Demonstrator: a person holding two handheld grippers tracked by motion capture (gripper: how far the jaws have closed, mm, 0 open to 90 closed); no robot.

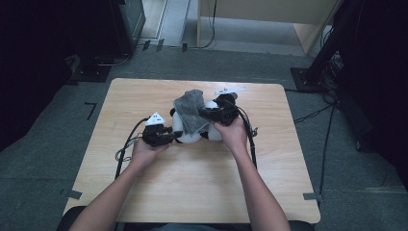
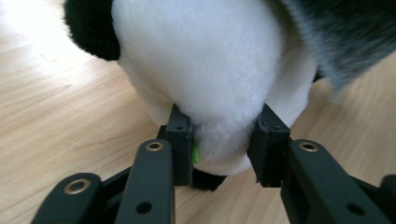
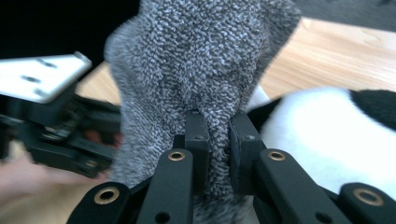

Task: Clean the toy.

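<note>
Soft panda [image 2: 210, 70], floppy towel [image 3: 205, 60]
My left gripper [image 2: 224, 149] squeezes its squashy white fluff; my right gripper [image 3: 217, 140] pinches the light towel

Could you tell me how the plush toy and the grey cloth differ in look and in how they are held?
The plush toy is smooth, white with black patches; the grey cloth is looped, speckled terry. The left gripper pinches the toy's white fur; the right gripper clamps a fold of cloth. Both are soft, over the table.
</note>
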